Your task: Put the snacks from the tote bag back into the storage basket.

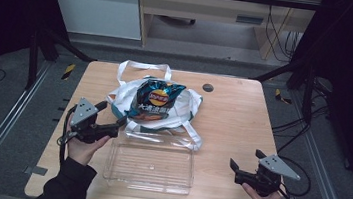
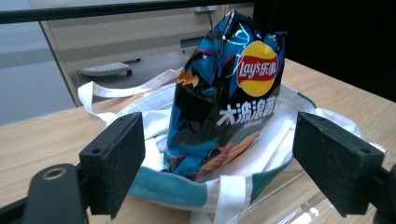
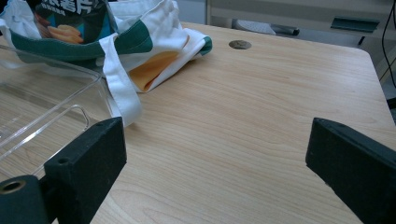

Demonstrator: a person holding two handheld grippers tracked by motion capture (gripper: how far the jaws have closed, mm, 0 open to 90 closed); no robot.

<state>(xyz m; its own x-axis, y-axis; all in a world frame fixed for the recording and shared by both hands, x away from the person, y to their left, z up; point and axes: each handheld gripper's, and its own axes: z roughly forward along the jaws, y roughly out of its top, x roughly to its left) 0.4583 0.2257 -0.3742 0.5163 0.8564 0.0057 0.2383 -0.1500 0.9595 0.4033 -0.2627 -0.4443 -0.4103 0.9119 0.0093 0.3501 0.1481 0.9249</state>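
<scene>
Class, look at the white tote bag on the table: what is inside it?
A blue chip packet stands out of the white tote bag. Its lower end is hidden by the bag's cloth, so anything else inside cannot be seen.

Left gripper [image 1: 110,120] and right gripper [image 1: 244,163], fingers apart (both hand-held).
</scene>
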